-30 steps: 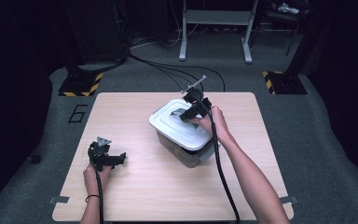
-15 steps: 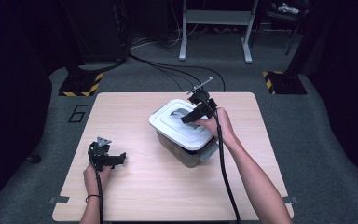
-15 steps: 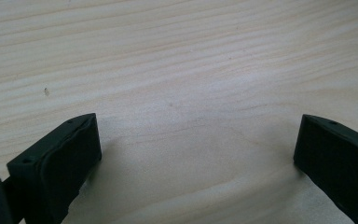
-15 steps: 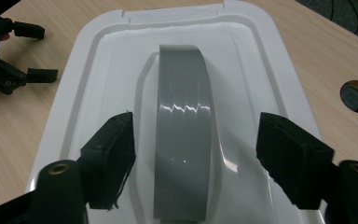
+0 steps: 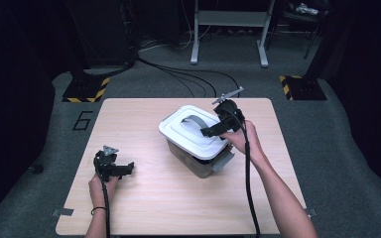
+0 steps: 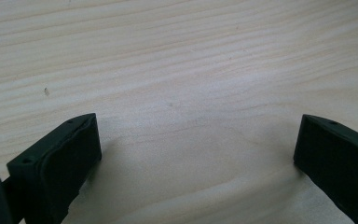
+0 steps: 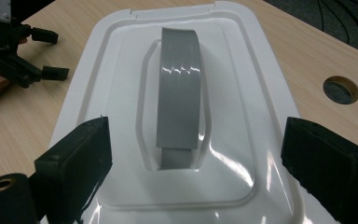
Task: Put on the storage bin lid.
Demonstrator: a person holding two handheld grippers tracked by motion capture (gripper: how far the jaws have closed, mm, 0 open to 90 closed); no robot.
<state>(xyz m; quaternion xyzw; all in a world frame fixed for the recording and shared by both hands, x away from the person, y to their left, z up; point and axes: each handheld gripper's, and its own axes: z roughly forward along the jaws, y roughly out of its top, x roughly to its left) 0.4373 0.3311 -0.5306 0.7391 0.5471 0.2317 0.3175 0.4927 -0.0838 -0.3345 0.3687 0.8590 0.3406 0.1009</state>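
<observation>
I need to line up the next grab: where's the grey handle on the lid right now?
The grey handle lies flat in the recess at the middle of the white lid, just ahead of the open right gripper, right of the table's centre in the high view.

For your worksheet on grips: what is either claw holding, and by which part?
Nothing. The right claw stands open over the box lid; the left claw is open.

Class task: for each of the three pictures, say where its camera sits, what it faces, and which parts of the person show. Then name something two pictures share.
High view: above the person's side, facing forward and down on the table; both forearms and hand-held grippers show.
Left gripper view: on the left hand-held gripper, facing bare tabletop; its open jaws show.
Right gripper view: on the right hand-held gripper, facing the box lid and handle; its open jaws show.
Shared: the lid, in high and right views.
</observation>
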